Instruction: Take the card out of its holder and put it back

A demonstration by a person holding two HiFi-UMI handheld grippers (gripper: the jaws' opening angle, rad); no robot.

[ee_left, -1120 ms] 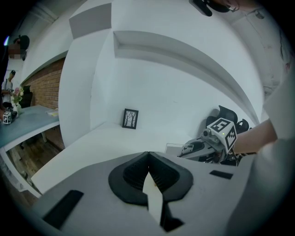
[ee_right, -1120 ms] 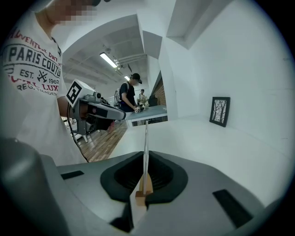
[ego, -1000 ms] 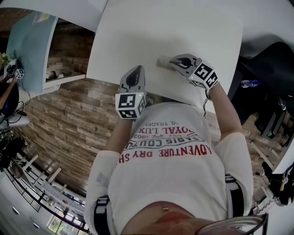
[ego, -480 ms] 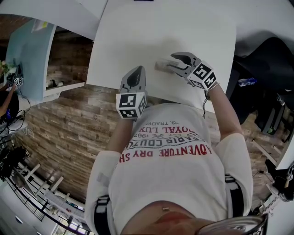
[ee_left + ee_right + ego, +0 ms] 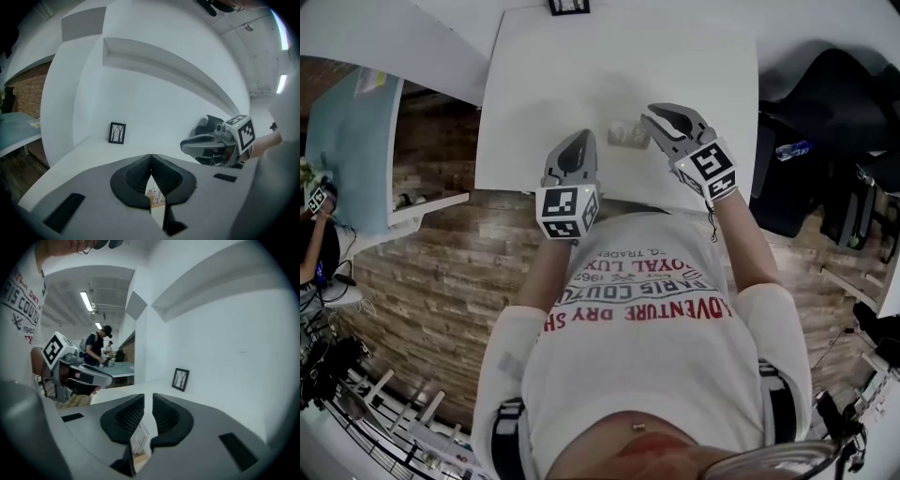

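A small clear card holder [image 5: 628, 136] with a printed card in it stands on the white table [image 5: 572, 66], between the tips of my two grippers. My right gripper [image 5: 653, 115] hovers just right of and above it. Its jaws have just been closing and stand a little apart, with nothing between them [image 5: 152, 397]. The holder [image 5: 139, 441] shows below them through the gap. My left gripper [image 5: 575, 142] hangs left of the holder over the table's near edge, its jaws meeting at the tips [image 5: 151, 158] with nothing in them. The holder [image 5: 157, 196] shows beneath.
A small black-framed picture [image 5: 569, 7] leans at the table's far edge by the white wall. A dark chair with black bags [image 5: 825, 103] stands right of the table and a light-blue table [image 5: 356, 112] at the left. A person [image 5: 96, 348] stands far off.
My right gripper has let go at the holder and lifted clear of it; the holder stays on the table. My left gripper has risen slightly.
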